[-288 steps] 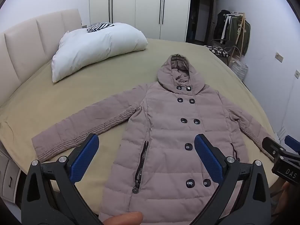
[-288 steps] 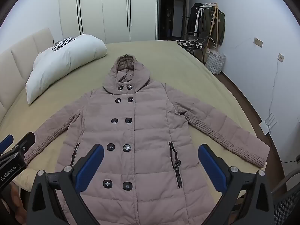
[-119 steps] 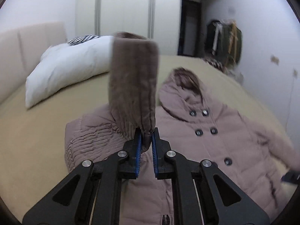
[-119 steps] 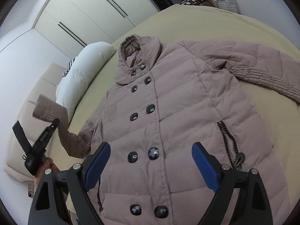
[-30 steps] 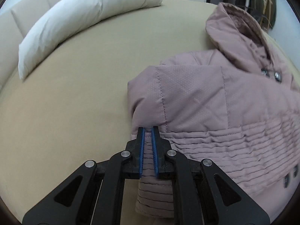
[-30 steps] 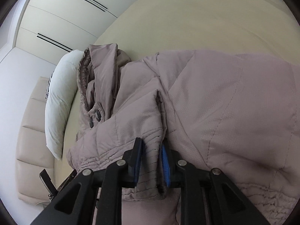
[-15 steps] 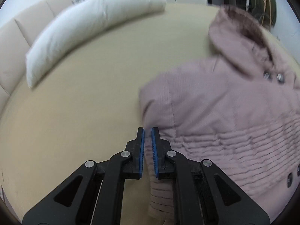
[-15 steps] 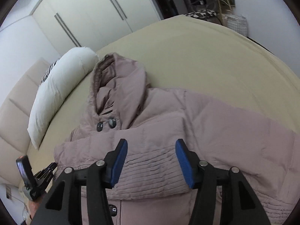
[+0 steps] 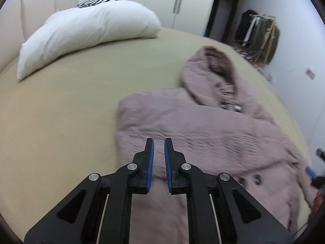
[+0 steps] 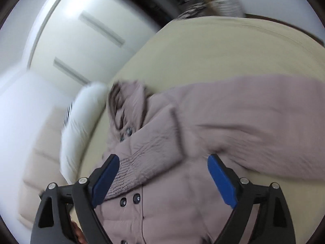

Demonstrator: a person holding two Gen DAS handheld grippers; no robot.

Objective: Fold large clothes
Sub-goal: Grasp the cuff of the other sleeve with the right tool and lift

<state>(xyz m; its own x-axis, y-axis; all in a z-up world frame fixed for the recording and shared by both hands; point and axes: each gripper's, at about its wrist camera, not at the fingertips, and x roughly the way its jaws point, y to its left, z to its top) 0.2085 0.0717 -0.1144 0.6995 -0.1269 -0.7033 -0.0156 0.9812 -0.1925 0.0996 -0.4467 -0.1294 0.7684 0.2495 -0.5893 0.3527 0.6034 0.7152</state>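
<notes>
The coat (image 9: 203,134) is a padded, quilted garment, so I judge it soft, bulky and springy: it will bend easily but the filling will push a fold open again, and the smooth shell may slide between the pads. It is probably light for its size, yet too wide for one claw alone. The best places to take hold seem to be the edges where layers are thin, such as the hem corners or the shoulder line, not the thick puffy middle. It lies flat on the bed (image 9: 61,122), with both sleeves already folded across the chest, directly ahead of and below the claws. The left claw (image 9: 159,142) hangs above the folded sleeve, tilted downward, its blue pads nearly together with only a narrow slit and no cloth between them; the hood (image 9: 211,69) is ahead and to the right of it, the pillow (image 9: 87,32) far ahead to the left. The right claw (image 10: 163,158) points down at the coat's front and its jaws have just been opening; they stand wide apart now with nothing clamped, the ribbed sleeve (image 10: 146,162) lying below and between them.
</notes>
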